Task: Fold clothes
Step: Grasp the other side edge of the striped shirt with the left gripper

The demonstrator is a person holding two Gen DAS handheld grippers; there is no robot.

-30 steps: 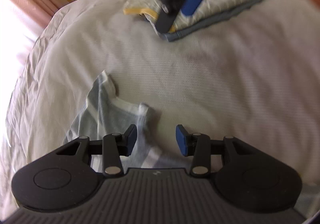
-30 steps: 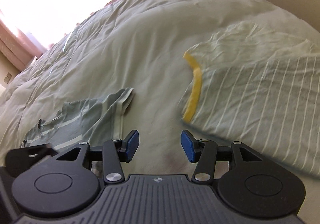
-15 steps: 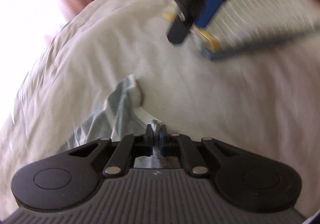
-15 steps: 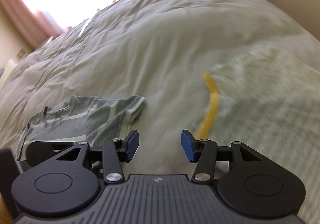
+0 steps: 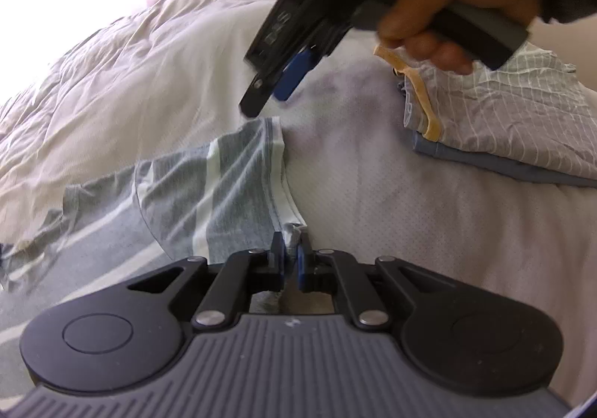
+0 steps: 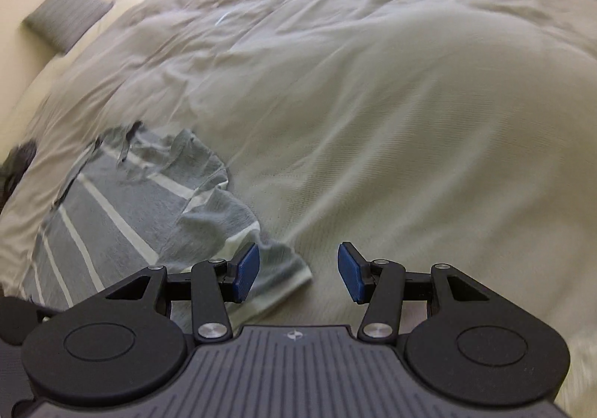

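Left hand-held gripper [image 5: 290, 258]: jaws closed, pinching a bunched white edge of the grey striped shirt [image 5: 209, 190]. The shirt spread away from the fingertips toward the left, lying rumpled on the bed [image 5: 410, 231].

Right hand-held gripper [image 6: 297, 276]: jaws apart, holding nothing. It hovered above the bed with its fingertips over a corner of the same shirt, whose hem lay just under the left pad [image 6: 244, 270]. In the left wrist view this gripper pointed downward near the shirt's far sleeve end, held by a hand [image 5: 440, 18] in a dark sleeve.

Folded stack [image 5: 515, 127]: pale shirt with thin white lines and yellow trim, atop a blue-grey garment, lying on the bed to the right, well apart from the striped shirt.

Grey pillow [image 6: 61, 18]: at the far end of the bed.
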